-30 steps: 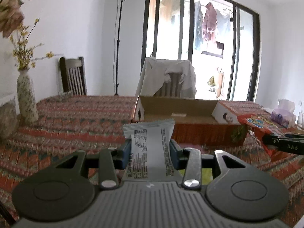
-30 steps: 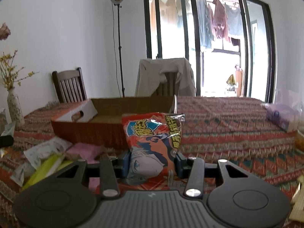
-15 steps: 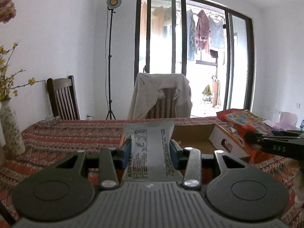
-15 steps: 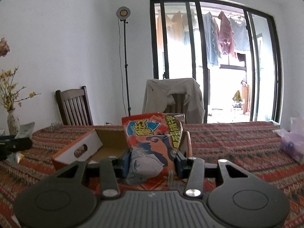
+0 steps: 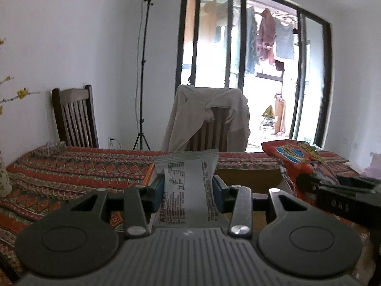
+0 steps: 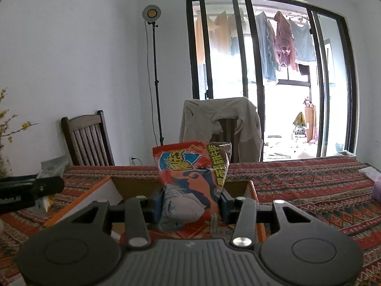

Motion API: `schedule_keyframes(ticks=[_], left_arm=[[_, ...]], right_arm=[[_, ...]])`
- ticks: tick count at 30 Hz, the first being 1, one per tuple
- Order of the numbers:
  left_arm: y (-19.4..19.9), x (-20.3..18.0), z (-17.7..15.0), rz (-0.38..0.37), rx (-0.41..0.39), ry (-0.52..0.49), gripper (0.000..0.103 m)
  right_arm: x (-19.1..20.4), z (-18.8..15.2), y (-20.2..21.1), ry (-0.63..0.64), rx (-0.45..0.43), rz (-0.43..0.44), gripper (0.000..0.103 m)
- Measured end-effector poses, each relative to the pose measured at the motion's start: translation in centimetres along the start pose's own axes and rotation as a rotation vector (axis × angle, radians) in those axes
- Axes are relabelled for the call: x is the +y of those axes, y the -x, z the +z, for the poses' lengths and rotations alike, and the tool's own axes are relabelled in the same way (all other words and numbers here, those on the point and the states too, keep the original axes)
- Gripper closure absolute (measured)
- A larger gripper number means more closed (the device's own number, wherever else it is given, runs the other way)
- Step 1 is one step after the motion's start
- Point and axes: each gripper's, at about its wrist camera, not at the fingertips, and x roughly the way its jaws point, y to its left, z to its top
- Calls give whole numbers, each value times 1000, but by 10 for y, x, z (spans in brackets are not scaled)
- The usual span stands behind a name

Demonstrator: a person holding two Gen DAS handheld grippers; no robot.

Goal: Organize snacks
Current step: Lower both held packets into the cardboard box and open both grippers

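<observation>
My left gripper (image 5: 188, 188) is shut on a grey-white snack packet (image 5: 188, 178) with printed text, held upright. My right gripper (image 6: 190, 201) is shut on a red snack bag (image 6: 190, 178) with a cartoon face. Both hang over the open cardboard box (image 6: 238, 187), whose far wall (image 5: 247, 178) shows behind the grey packet. In the left wrist view the right gripper (image 5: 343, 195) and its red bag (image 5: 295, 157) appear at the right. The left gripper (image 6: 31, 190) shows at the left edge of the right wrist view.
A patterned red cloth covers the table (image 5: 71, 169). Two chairs stand behind it: a bare wooden one (image 5: 75, 116) and one draped with a pale garment (image 5: 209, 116). A lamp stand (image 5: 142, 71) is by the wall. A vase (image 5: 3, 178) sits at the left edge.
Both grippers have moved forward and a little up with their packets, from in front of the box to above it. The loose snacks on the table have dropped out of view.
</observation>
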Motion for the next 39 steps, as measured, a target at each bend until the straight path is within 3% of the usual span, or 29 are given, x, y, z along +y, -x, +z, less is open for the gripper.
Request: schedule_keyframes(ticks=[6, 13, 17, 18, 20, 22, 25, 39], left_arm=[[-32, 7, -11, 30, 20, 23, 60], [-47, 6, -28, 13, 61, -15, 60], [-46, 6, -33, 3, 53, -33, 51], [-45, 8, -33, -8, 48, -24, 48], [-42, 9, -32, -10, 35, -7, 21], [-37, 10, -33, 8, 12, 1, 13], [-28, 10, -32, 11, -13, 4, 0], [-3, 11, -19, -10, -60, 47, 0]], right_arm=[[-5, -20, -24, 4, 55, -18, 59], [-2, -32, -31, 28, 95, -31, 58], [-4, -36, -30, 23, 118, -8, 57], [-4, -36, -29, 21, 116, -4, 55], [-6, -36, -25, 11, 104, 10, 38], [-6, -35, -21, 11, 84, 10, 12], [-6, -33, -16, 4, 65, 28, 0], [-10, -27, -7, -3, 44, 17, 0]])
